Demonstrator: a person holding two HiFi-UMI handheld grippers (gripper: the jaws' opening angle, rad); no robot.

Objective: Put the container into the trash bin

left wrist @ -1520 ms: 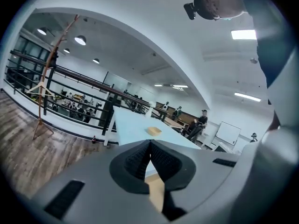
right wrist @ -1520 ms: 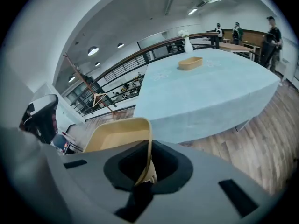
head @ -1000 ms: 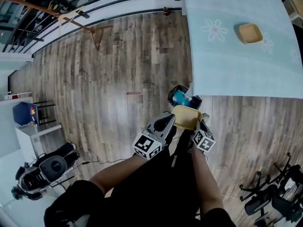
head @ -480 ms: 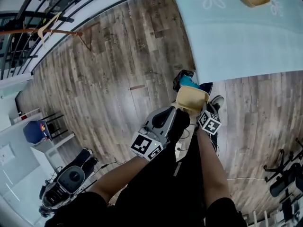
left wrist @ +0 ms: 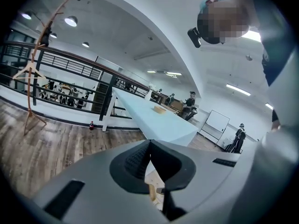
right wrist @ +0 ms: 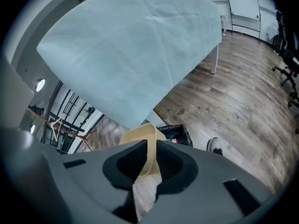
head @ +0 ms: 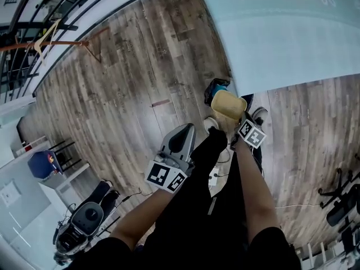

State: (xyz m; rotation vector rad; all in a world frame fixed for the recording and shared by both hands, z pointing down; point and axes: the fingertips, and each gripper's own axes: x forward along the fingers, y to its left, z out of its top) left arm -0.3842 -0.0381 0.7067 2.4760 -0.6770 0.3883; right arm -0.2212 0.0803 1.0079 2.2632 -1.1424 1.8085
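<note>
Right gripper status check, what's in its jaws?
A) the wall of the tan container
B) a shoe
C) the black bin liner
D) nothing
A: in the right gripper view, the right gripper has its jaws shut on the thin wall of the tan container, and the head view shows the container held beside the trash bin, not yet in it.

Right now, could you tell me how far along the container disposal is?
Done: the container is picked up, pinched by its wall in the right gripper. In hand: it hangs close by the black-lined trash bin. Remaining: releasing it into the bin. The left gripper is shut, empty.
</note>
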